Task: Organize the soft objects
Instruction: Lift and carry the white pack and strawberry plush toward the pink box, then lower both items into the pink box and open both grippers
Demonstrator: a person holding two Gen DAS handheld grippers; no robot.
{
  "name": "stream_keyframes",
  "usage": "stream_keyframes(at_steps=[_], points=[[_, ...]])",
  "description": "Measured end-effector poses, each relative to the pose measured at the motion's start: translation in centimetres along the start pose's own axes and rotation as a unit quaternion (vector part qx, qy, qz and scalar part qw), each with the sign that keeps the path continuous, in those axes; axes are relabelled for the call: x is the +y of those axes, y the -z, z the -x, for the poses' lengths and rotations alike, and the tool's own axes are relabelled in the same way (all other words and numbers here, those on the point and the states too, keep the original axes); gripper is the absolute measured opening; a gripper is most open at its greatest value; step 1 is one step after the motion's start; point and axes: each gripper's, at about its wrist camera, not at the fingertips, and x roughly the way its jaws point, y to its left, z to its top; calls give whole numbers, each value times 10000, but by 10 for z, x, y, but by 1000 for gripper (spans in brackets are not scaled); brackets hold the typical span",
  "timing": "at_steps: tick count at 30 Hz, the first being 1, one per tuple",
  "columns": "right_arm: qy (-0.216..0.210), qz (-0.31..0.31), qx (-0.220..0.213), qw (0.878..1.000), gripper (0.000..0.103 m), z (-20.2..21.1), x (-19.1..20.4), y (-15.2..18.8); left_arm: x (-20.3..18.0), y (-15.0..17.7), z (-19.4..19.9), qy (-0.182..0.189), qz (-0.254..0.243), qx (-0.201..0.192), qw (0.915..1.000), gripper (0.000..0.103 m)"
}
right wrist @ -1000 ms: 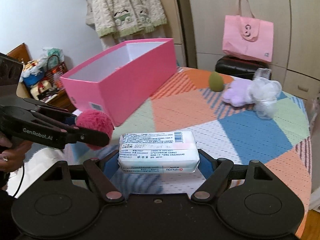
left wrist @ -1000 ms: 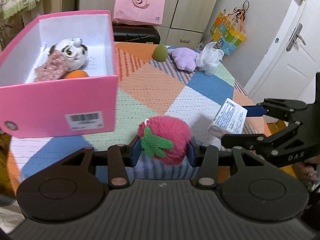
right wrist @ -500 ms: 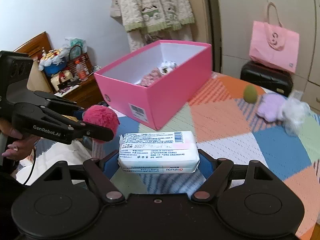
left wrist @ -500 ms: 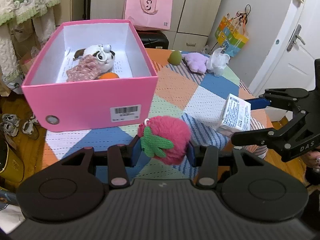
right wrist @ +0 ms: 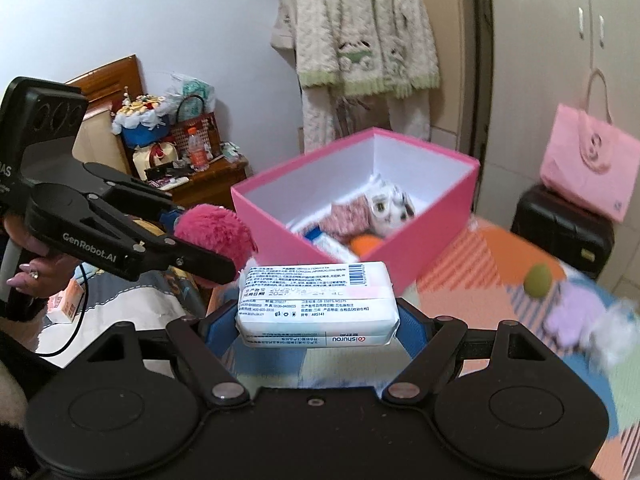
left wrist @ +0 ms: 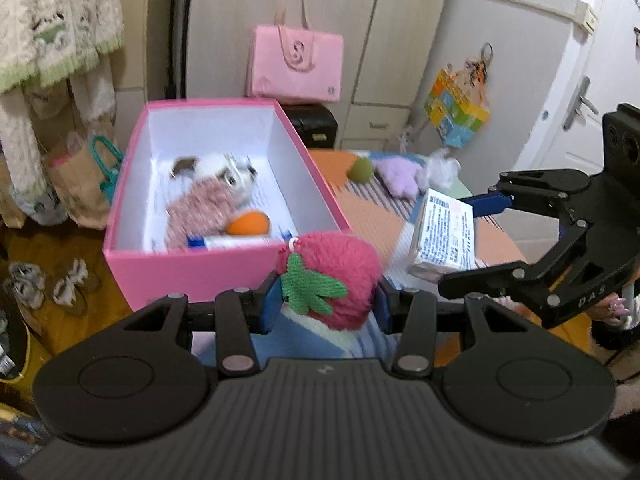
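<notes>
Left wrist view: left gripper (left wrist: 326, 307) clamps plush strawberry (left wrist: 332, 278) before pink box (left wrist: 192, 272). Right gripper (right wrist: 318, 316) grips tissue pack (right wrist: 316, 304) lengthwise, near box corner.

Legible markings:
- Left gripper (right wrist: 240, 248), side of arm: "GenRobot.AI"; its body edge shows "AS", cut off.
- Right gripper (left wrist: 460, 248), side of arm: "D A S".
- Tissue pack (right wrist: 318, 306): brand "isnurou" printed upside down, a barcode, "ARS141"; small print otherwise unreadable.
- Pink tote bag (left wrist: 296, 64): single "S"-like logo.
</notes>
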Motion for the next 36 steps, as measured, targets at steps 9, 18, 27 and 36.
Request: stream_keyframes(at_steps=[9, 18, 27, 36], points=[[170, 449, -299, 9984, 84, -20, -6, -35, 32, -30, -13, -69, 70, -241, 9997, 45], [374, 1002, -421, 9934, 84, -58, -11, -70, 64, -64, -47, -116, 74, -154, 9998, 45], [465, 1477, 143, 9878, 84, -120, -29, -93, 96, -90, -102, -624, -76, 410, 9972, 45], [676, 2354, 1129, 9629, 84, -166, -33, -102, 101, -102, -136, -955, -569, 936, 9894, 47]])
